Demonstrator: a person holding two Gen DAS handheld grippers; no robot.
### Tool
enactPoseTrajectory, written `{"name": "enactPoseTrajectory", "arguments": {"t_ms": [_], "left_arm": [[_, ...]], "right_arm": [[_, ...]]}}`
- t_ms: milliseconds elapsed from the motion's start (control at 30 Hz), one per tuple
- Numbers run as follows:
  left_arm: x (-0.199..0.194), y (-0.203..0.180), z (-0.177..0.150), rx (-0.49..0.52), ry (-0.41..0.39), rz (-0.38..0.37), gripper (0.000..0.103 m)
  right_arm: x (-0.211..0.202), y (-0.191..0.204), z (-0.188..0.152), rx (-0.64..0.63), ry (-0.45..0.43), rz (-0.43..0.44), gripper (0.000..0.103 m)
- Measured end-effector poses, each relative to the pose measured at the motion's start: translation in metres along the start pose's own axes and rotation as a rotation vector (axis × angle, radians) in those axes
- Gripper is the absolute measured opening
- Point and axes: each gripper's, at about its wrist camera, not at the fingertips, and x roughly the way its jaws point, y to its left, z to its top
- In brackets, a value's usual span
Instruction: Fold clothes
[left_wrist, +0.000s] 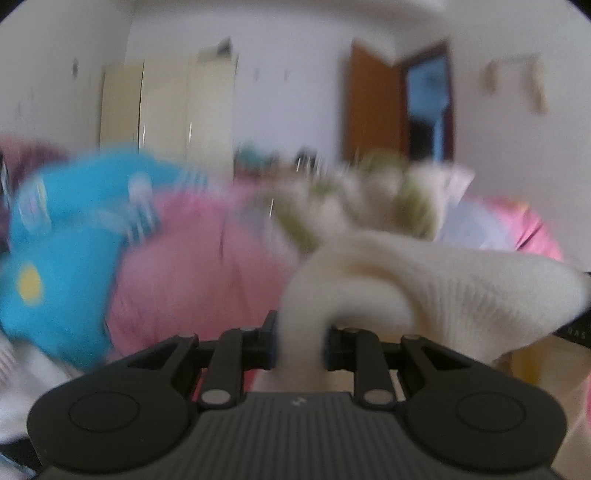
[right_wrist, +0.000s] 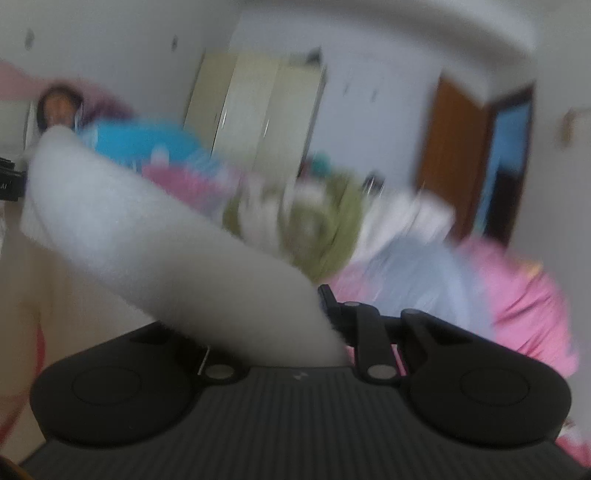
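Note:
A cream ribbed knit garment (left_wrist: 436, 288) is lifted off the bed. My left gripper (left_wrist: 300, 341) is shut on a bunched part of it, and the cloth arches up and away to the right. In the right wrist view the same cream garment (right_wrist: 147, 236) stretches as a broad band from upper left down into my right gripper (right_wrist: 295, 325), which is shut on it. The cloth hides the right gripper's left finger. Both views are blurred by motion.
A pink bed cover (left_wrist: 192, 266) lies below. On it are a blue garment (left_wrist: 62, 266) at left and a green and white heap (right_wrist: 314, 221) further back. Cream wardrobes (left_wrist: 166, 107) and a brown door (left_wrist: 373, 103) stand behind. A person (right_wrist: 59, 107) is at far left.

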Motion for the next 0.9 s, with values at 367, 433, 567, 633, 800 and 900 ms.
{"name": "enactPoseTrajectory", "arguments": {"t_ms": [367, 433, 567, 633, 800, 900], "left_arm": [[0.157, 0.053, -0.091, -0.091, 0.329, 0.051, 0.085], [0.16, 0.06, -0.082, -0.105, 0.319, 0.05, 0.087], [0.145, 0.063, -0.073, -0.134, 0.301, 0.04, 0.087], [0.131, 0.062, -0.062, -0.142, 0.287, 0.028, 0.087], [0.082, 0.06, -0.047, -0.158, 0.253, -0.024, 0.091], [0.04, 0.06, -0.05, -0.147, 0.255, -0.066, 0.097]], "right_arm": [[0.16, 0.052, -0.063, -0.06, 0.396, 0.013, 0.058], [0.156, 0.054, -0.072, -0.067, 0.395, 0.007, 0.076], [0.133, 0.047, -0.059, -0.043, 0.37, 0.025, 0.087], [0.121, 0.041, -0.051, -0.037, 0.362, 0.039, 0.09], [0.066, 0.024, -0.03, 0.05, 0.314, 0.084, 0.092], [0.022, 0.009, -0.023, 0.219, 0.251, 0.173, 0.095]]}}
